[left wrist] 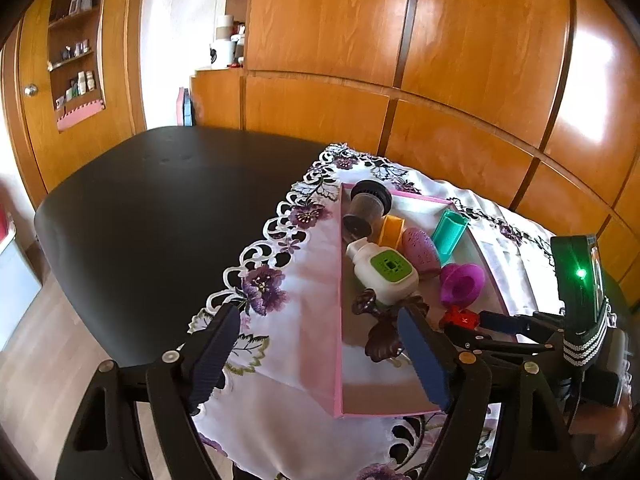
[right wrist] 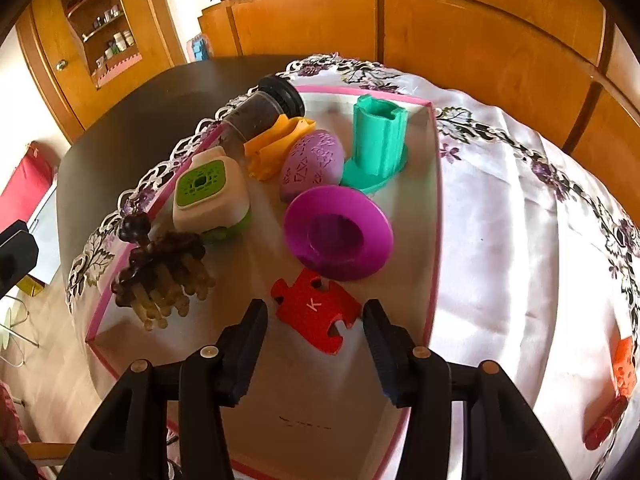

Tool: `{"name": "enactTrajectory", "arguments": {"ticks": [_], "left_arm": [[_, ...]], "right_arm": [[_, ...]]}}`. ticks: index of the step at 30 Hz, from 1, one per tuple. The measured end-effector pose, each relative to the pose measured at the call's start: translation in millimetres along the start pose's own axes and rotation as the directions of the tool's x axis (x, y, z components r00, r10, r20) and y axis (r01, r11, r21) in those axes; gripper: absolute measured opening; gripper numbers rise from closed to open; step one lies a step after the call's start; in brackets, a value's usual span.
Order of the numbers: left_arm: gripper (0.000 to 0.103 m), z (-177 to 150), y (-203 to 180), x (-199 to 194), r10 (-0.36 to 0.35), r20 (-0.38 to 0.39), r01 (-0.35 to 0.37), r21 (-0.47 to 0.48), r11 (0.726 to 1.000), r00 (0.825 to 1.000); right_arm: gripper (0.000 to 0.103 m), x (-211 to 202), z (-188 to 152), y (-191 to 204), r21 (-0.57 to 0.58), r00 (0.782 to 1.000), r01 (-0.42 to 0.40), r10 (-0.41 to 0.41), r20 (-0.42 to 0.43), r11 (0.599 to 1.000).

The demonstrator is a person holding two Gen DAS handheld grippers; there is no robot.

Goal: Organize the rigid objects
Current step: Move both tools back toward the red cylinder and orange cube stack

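A shallow pink-rimmed box lies on the flowered tablecloth. Inside it are a red puzzle piece marked K, a magenta funnel shape, a teal holder, a purple egg, a yellow piece, a black-capped jar, a white-and-green device and a dark brown claw clip. My right gripper straddles the puzzle piece, jaws open, with narrow gaps on both sides. My left gripper stands wide open over the box's left wall, its right finger beside the claw clip.
An orange figure and a red cylinder lie on the cloth right of the box. The black tabletop stretches left of the cloth. Wooden cabinets close in behind the table.
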State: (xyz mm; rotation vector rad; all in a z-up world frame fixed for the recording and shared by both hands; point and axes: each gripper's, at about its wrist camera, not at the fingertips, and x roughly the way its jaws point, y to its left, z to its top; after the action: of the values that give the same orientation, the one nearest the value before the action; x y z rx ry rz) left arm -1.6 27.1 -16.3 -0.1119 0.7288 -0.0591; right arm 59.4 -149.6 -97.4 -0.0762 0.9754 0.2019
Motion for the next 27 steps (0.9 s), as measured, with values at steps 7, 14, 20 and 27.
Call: {"name": "enactTrajectory", "arguments": {"ticks": [7, 14, 20, 27], "left_arm": [[0.082, 0, -7, -4, -0.010, -0.001, 0.010, 0.017, 1.000, 1.000], [0.082, 0, -15, -6, -0.012, 0.001, 0.012, 0.037, 0.999, 1.000], [0.082, 0, -23, -9, -0.022, 0.007, 0.021, 0.066, 0.998, 1.000], [0.082, 0, -42, -10, -0.045, 0.001, 0.045, 0.117, 0.992, 0.999]], "right_arm": [[0.051, -15, -4, 0, 0.003, 0.999, -0.003, 0.003, 0.037, 1.000], [0.051, -27, -3, -1, 0.003, 0.998, 0.002, -0.002, 0.065, 1.000], [0.051, -48, 1, -16, 0.039, 0.992, 0.024, -0.029, 0.119, 0.999], [0.051, -79, 4, -57, 0.099, 0.978, 0.092, -0.108, 0.179, 0.991]]}}
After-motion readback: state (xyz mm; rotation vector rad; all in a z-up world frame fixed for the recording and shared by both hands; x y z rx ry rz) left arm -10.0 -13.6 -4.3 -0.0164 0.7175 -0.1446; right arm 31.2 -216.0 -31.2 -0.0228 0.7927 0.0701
